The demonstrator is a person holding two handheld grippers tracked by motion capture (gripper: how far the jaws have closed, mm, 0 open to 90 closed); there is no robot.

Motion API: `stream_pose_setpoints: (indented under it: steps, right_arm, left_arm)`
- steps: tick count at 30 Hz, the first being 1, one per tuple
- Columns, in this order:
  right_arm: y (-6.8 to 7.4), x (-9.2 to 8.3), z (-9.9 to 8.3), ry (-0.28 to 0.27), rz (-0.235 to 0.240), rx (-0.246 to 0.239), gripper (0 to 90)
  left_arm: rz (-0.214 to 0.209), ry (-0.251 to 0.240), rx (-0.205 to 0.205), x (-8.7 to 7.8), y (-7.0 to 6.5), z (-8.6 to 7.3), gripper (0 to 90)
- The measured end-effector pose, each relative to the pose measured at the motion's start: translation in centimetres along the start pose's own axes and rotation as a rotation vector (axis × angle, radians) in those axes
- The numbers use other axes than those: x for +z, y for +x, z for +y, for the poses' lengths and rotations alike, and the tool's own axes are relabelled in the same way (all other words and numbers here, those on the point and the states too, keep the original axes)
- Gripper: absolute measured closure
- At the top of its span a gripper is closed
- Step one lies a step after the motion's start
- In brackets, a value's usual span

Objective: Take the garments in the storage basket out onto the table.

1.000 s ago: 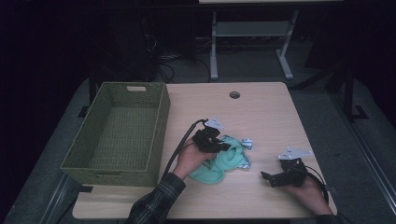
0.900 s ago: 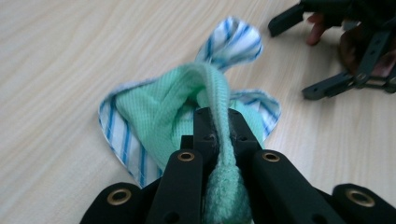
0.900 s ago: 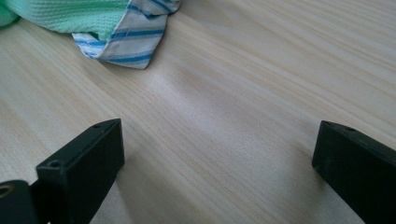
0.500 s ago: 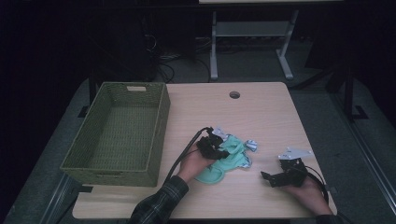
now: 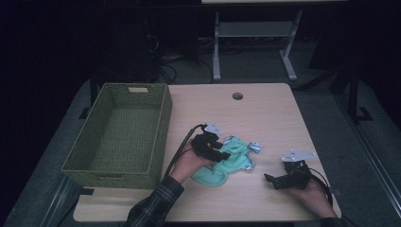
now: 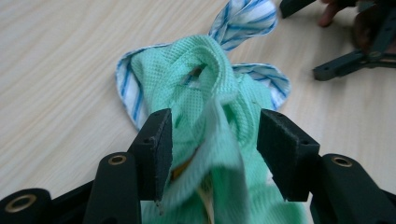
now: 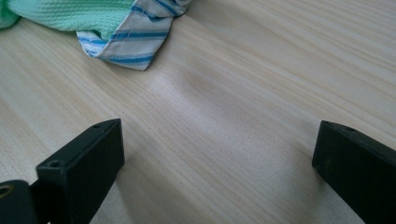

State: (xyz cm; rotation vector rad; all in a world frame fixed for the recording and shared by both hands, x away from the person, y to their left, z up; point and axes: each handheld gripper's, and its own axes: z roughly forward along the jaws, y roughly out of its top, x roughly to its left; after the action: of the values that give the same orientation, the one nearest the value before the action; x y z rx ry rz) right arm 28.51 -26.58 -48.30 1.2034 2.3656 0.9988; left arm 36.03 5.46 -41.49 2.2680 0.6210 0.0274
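High view: left gripper [image 5: 218,152] over green cloth [image 5: 226,163] mid-table, right gripper [image 5: 279,182] idle near the front right.
Left gripper view has the jaws part-open, just been opening, green mesh cloth [image 6: 205,121] bunched between them; the pads stand off the fabric on both sides, so no clamp. Cloth has a blue-and-white striped lining [image 6: 245,18] poking out at the far end, lying crumpled on the wooden table [image 5: 265,118], just right of the woven basket [image 5: 118,130], not in it. Right gripper view: jaws spread wide, nothing between them, bare tabletop [image 7: 243,102] under them, striped cloth corner [image 7: 126,44] ahead, well apart from the jaws. Right hand [image 5: 309,194] rests on the table.
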Motion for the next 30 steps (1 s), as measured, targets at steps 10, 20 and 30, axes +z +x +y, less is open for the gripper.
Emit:
stream_pose_setpoints:
  steps: [10, 20, 30]
  right_arm:
    - [0.0, 0.0, 0.0, 0.001, 0.000, -0.001, 1.8]
    - [0.0, 0.0, 0.0, 0.000, -0.001, 0.003, 1.8]
    - [0.0, 0.0, 0.1, 0.008, 0.002, -0.001, 2.2]
  left_arm:
    - [0.028, -0.052, -0.028, -3.8, -0.5, -2.5, 72.5]
    - [0.058, 0.017, -0.056, -3.9, -1.3, -5.3, 89.6]
    - [0.087, 0.127, -0.022, -2.1, -2.2, -7.1, 89.5]
